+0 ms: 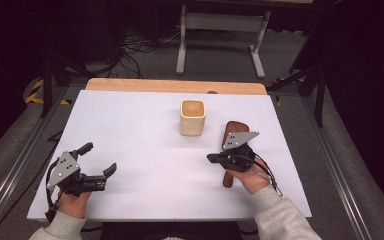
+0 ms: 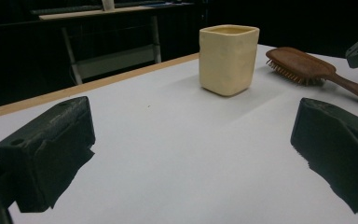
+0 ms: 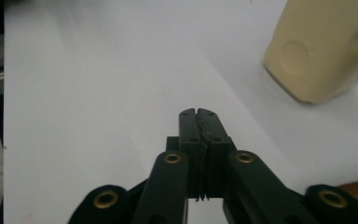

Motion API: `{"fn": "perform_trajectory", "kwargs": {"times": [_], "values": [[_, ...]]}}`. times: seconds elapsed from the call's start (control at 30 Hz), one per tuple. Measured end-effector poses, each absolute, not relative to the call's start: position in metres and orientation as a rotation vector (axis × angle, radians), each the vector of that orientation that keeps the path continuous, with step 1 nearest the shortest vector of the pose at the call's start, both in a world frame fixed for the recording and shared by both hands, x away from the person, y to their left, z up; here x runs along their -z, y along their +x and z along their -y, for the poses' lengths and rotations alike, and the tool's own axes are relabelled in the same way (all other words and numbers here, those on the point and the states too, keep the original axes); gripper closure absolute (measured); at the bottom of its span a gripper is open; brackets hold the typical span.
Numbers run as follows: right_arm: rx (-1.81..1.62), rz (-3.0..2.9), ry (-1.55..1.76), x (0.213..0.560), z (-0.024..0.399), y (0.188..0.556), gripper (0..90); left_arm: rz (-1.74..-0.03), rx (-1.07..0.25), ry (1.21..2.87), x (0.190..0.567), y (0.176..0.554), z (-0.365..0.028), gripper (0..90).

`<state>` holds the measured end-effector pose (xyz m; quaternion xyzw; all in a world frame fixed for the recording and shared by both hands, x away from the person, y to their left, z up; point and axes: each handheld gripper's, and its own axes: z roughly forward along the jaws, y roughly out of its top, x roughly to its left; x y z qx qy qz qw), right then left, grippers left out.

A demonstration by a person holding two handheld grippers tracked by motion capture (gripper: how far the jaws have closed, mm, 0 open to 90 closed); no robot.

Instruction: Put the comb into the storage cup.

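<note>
Left gripper (image 1: 100, 159): jaws spread wide, holding nothing, resting low over the white table (image 1: 130, 150) near its front left edge.
Cup (image 1: 193, 117): cream, squarish with rounded corners, matte and slightly lumpy walls, standing upright and open at the table's middle, toward the far side.
Right gripper (image 1: 212, 158): jaws pressed together on nothing, hovering above the hairbrush's handle and pointing left.
Hairbrush (image 2: 303, 65): dark reddish wood, smooth oval head, bristles facing down, lying flat just right of the cup with its handle toward the person.
Step in hand: looks like the approach, before any grasp.
Next move: probably opening the right jaws, then lowering them to straddle the slim handle.
</note>
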<state>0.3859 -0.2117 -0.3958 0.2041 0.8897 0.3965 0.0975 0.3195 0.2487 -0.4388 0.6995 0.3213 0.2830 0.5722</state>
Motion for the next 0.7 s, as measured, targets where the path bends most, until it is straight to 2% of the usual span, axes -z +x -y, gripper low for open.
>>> {"fn": "perform_trajectory", "kwargs": {"times": [0.43,0.7], "values": [[-0.834,-2.753,0.656,0.408,0.22,0.394,89.5,-0.741,-0.675,1.652,0.437,0.318,-0.248,1.6],[-0.755,-2.809,0.67,0.413,0.222,0.396,89.6,-0.736,-0.675,1.661,0.439,0.319,-0.245,1.3]]}}
